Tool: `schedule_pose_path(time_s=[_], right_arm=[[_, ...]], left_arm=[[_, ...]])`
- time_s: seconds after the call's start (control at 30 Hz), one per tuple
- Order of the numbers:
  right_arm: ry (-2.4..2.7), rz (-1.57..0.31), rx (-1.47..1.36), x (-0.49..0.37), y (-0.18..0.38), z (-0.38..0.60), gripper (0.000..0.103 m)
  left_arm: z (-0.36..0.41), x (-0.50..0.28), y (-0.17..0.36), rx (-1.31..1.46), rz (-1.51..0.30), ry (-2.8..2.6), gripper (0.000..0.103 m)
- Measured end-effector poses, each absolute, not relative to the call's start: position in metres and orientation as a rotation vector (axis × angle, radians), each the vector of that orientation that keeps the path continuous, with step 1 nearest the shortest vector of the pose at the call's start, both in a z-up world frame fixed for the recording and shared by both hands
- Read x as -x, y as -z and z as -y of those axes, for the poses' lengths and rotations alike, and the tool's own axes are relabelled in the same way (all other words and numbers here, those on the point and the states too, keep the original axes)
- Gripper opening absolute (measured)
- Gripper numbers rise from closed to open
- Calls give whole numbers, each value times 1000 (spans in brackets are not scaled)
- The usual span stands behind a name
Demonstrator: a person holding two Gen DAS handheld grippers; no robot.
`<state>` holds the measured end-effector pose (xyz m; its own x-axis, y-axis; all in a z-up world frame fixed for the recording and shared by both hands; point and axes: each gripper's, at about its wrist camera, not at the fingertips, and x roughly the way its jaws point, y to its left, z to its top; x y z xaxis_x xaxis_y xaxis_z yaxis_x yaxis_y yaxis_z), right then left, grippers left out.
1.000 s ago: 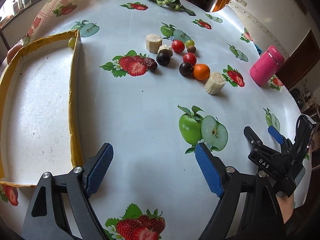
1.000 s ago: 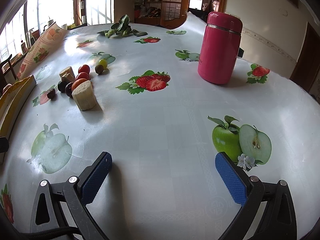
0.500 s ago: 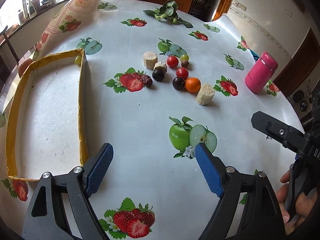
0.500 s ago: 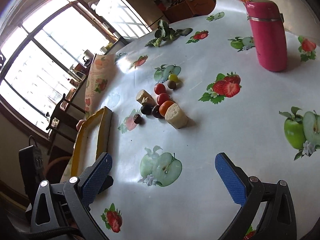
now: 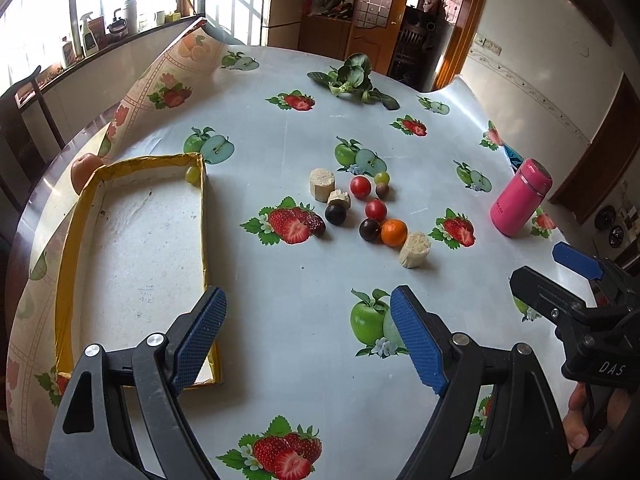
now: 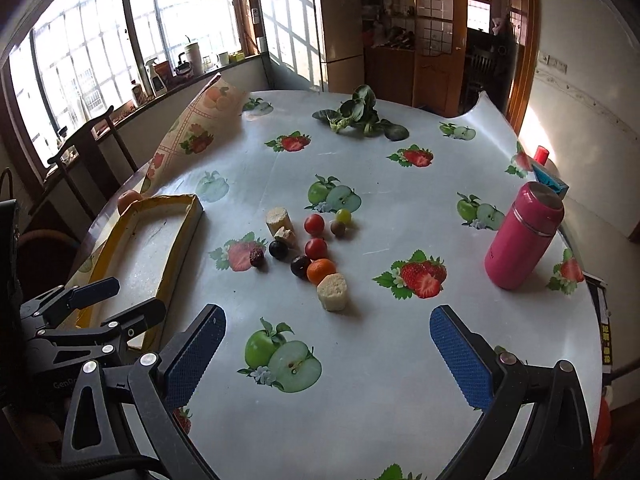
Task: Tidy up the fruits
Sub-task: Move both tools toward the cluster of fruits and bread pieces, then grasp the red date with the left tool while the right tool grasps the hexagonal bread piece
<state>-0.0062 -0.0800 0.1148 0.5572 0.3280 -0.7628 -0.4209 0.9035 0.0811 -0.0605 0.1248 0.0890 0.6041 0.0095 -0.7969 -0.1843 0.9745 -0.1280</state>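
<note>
Several small fruits lie grouped mid-table: an orange [image 5: 394, 232] [image 6: 321, 271], two red tomatoes [image 5: 361, 186] [image 6: 314, 224], dark plums [image 5: 335, 214] [image 6: 278, 249], a green grape [image 5: 381, 178] [image 6: 343, 215]. Three pale cut chunks [image 5: 415, 249] [image 6: 332, 291] lie among them. A yellow-rimmed tray [image 5: 72, 256] [image 6: 182, 240] sits at the left with one green grape [image 5: 192, 175] in its far corner. My left gripper [image 5: 308, 336] is open and empty, raised over the near table. My right gripper [image 6: 326, 356] is open and empty, also raised.
A pink flask [image 5: 521, 198] [image 6: 524, 236] stands at the right. Leafy greens [image 5: 352, 80] [image 6: 356, 116] lie at the far side. An apple-like fruit [image 5: 82, 166] sits behind the tray. The tablecloth curls up at the far left [image 6: 200, 128]. The table edge is near on the right.
Both grippers have lifted and pulled back, so both views take in the whole table. The right wrist view has levelled out. The fruits have not moved.
</note>
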Motion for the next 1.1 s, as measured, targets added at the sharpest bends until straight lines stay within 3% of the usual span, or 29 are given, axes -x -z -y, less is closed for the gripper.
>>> schedule_pose_path(time_s=[0.43, 0.77, 1.1], right_arm=[[-448, -910, 83, 10, -94, 81, 102], [-433, -946, 67, -1, -80, 82, 91], [-434, -975, 67, -11, -67, 77, 89]], left_arm=[[-136, 45, -77, 222, -939, -87, 84], [-136, 28, -76, 219, -934, -55, 84], [-139, 15, -65, 222, -964, -58, 84]])
